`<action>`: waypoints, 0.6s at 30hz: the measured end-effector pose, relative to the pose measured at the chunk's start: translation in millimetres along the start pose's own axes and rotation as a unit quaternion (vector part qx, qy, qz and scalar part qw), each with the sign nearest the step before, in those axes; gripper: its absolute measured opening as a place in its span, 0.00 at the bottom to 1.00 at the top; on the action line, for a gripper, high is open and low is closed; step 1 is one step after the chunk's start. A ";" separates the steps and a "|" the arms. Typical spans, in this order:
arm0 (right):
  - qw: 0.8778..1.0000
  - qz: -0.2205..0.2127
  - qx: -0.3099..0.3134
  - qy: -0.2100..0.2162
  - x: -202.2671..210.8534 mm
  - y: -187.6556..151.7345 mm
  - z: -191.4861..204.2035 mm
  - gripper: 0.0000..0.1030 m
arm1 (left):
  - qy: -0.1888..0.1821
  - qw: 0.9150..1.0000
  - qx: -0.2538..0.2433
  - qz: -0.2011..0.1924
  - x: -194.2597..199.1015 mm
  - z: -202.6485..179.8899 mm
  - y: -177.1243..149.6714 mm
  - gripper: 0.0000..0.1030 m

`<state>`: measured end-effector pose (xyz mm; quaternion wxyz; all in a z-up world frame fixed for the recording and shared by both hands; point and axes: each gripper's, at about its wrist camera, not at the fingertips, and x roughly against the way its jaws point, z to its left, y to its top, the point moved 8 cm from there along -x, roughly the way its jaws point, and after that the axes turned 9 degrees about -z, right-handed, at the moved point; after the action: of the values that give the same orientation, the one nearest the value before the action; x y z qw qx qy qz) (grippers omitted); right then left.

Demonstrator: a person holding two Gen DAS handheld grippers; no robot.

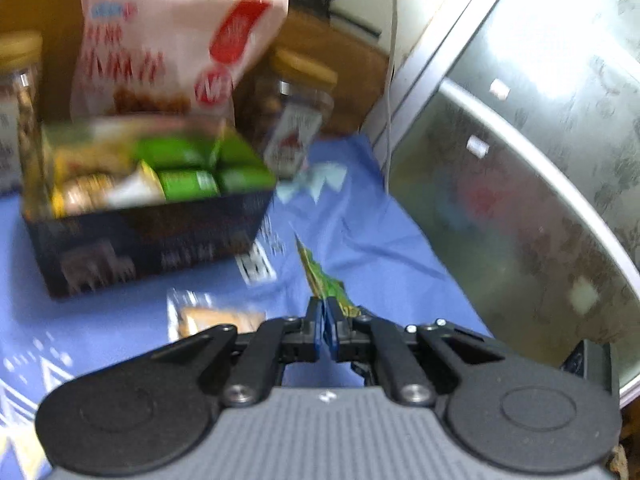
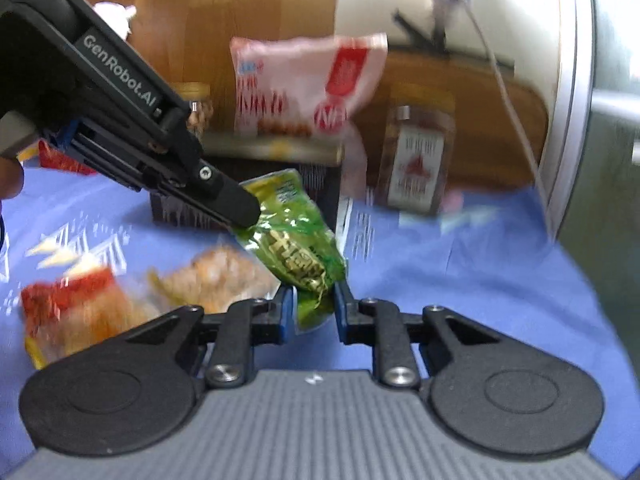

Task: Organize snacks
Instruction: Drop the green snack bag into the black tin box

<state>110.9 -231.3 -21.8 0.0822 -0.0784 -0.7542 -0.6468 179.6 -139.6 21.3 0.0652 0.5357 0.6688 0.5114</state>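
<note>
Your left gripper (image 1: 325,320) has its two fingers pressed together on the edge of a green snack packet (image 1: 324,280), which you see there only edge-on, as a thin strip that stands up from the fingertips. From the right wrist camera the same green snack packet (image 2: 298,240) shows its flat face, with the left gripper (image 2: 244,210) pinching its upper end from the left side. Your right gripper (image 2: 311,312) has its fingers a little apart, and the lower end of the packet hangs between them; whether the blue pads (image 2: 285,316) touch it, you cannot tell from these blurred views. The packet is held above the blue tablecloth (image 2: 460,280), in front of a dark box (image 1: 140,240). This box stands on the cloth and is filled with small snacks, among them green packets (image 1: 188,184). Behind the box a large pink and red bag (image 1: 168,52) stands upright, with one jar with a tan lid (image 1: 300,96) at its right and a second jar (image 1: 20,112) at the left edge of the left view. On the cloth near the right gripper lie a clear packet of pale snacks (image 2: 216,276) and, more to the left, a red and orange packet (image 2: 76,312).
</note>
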 end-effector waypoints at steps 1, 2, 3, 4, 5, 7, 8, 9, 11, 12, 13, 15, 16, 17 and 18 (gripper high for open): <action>1.000 -0.010 0.008 0.001 -3.0 9.0 1.6 0.24 | 0.001 1.000 -0.003 -0.013 5.6 1.7 8.0 0.04; 1.000 -0.018 0.019 0.005 -9.1 18.5 3.5 0.24 | 0.004 1.000 -0.005 -0.023 9.9 4.4 15.0 0.04; 0.999 -0.024 0.030 0.007 -14.7 25.9 6.5 0.24 | 0.008 0.999 -0.006 -0.033 13.6 9.2 23.2 0.04; 0.999 -0.030 0.042 0.009 -20.8 33.0 9.7 0.24 | 0.014 0.999 -0.006 -0.041 15.8 14.6 30.0 0.04; 0.998 -0.035 0.056 0.011 -29.7 39.5 12.0 0.24 | 0.020 0.999 -0.005 -0.049 16.8 21.1 36.8 0.04; 0.996 -0.041 0.081 0.016 -46.5 50.0 17.1 0.24 | 0.030 0.998 -0.002 -0.059 15.2 36.3 48.7 0.04; 0.995 -0.039 0.091 0.019 -56.2 53.6 19.4 0.24 | 0.037 0.997 0.001 -0.061 11.4 45.4 54.6 0.04; 0.994 -0.036 0.099 0.021 -65.6 55.7 20.7 0.24 | 0.042 0.997 0.004 -0.061 6.9 53.5 58.9 0.05; 0.993 -0.029 0.113 0.023 -85.2 58.1 22.2 0.25 | 0.055 0.997 0.010 -0.057 -4.5 70.5 65.9 0.05; 0.993 -0.023 0.116 0.022 -93.9 57.3 21.2 0.26 | 0.064 0.996 0.012 -0.054 -12.2 78.8 68.7 0.05; 0.993 -0.020 0.117 0.016 -102.7 57.4 18.6 0.31 | 0.074 0.996 0.014 -0.052 -20.1 86.4 70.9 0.06; 0.993 -0.021 0.113 -0.005 -109.2 58.8 12.1 0.44 | 0.096 0.994 0.011 -0.053 -33.0 96.5 72.0 0.11; 0.994 -0.023 0.105 -0.010 -107.1 60.1 9.5 0.46 | 0.114 0.992 0.003 -0.054 -38.1 100.8 71.3 0.11; 0.995 -0.029 0.092 -0.011 -102.5 61.9 6.3 0.46 | 0.128 0.990 -0.004 -0.056 -40.5 103.1 68.6 0.12; 0.996 -0.035 0.077 -0.010 -95.6 62.5 2.3 0.46 | 0.132 0.989 -0.010 -0.058 -40.6 104.3 65.1 0.13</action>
<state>218.0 -220.8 16.5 0.0580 -0.0519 -0.8051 -0.5881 305.2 -113.6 2.8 0.0109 0.4233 0.6961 0.5798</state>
